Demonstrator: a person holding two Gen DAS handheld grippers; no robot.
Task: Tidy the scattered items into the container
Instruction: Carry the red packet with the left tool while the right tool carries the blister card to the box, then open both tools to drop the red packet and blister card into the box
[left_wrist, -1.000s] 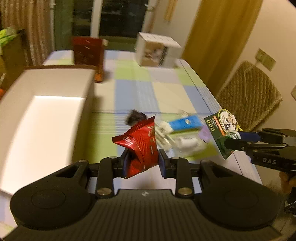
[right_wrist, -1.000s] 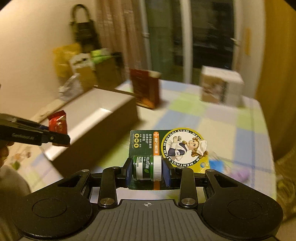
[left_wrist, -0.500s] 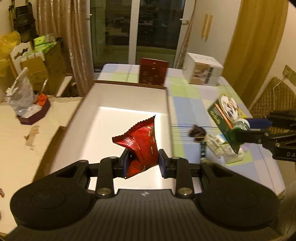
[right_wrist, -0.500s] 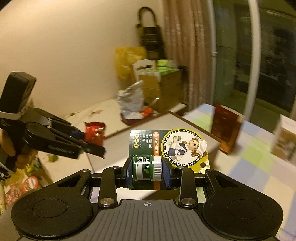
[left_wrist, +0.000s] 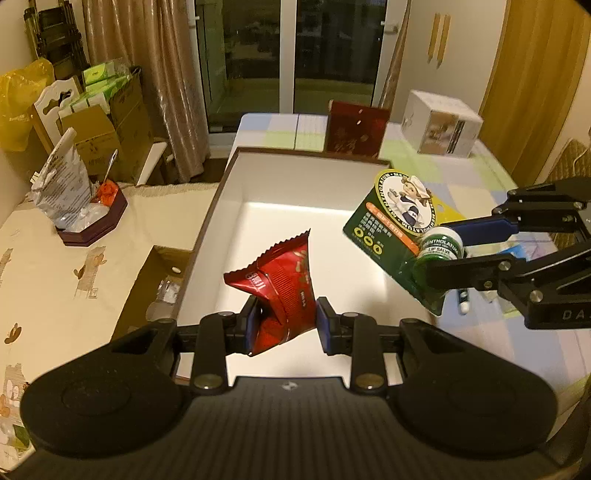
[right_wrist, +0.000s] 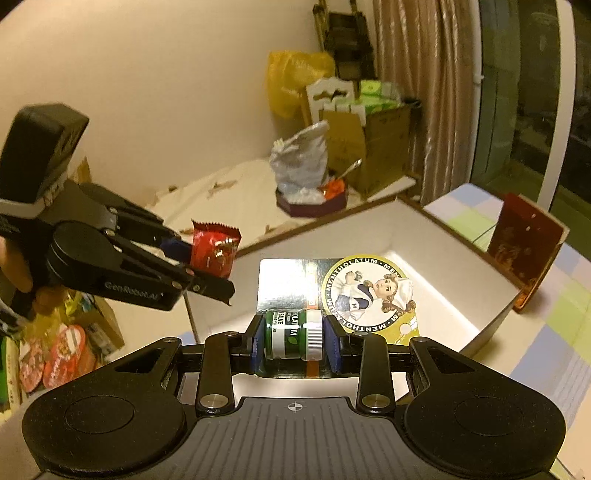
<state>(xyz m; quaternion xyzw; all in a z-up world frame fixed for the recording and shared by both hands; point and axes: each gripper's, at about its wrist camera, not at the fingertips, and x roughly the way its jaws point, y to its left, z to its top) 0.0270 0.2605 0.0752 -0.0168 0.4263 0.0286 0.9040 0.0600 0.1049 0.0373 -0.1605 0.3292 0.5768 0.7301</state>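
**Both tools over the white box, each with its load**

Since a second ago both tools have swung across from the scattered items on the checked tabletop to the white box; the left view then showed the box off to its left, and it now lies straight ahead beneath the snack.

The left tool (left_wrist: 284, 320) is clamped on a red snack packet (left_wrist: 281, 284), its blue pads (left_wrist: 323, 326) pressing the crumpled wrapper from both sides, with the packet's serrated top edge pointing up and away. The packet hangs above the near part of the white box (left_wrist: 295, 184), clear of its floor.

The right tool (right_wrist: 295, 345) grips a green lip salve jar (right_wrist: 291, 334) lying sideways between its pads, sealed on a green backing card (right_wrist: 364, 293) with a round picture of a nurse. In the left wrist view the card (left_wrist: 397, 218) sits tilted above the box's right wall, just beside the snack but apart from it.

Inside, the box shows only its bare white floor. A dark red carton (left_wrist: 352, 129) stands against its far wall, and a white cube box (left_wrist: 441, 125) sits further back on the tabletop (left_wrist: 480, 173). A few small items (left_wrist: 463, 299) remain on the tabletop behind the right tool.
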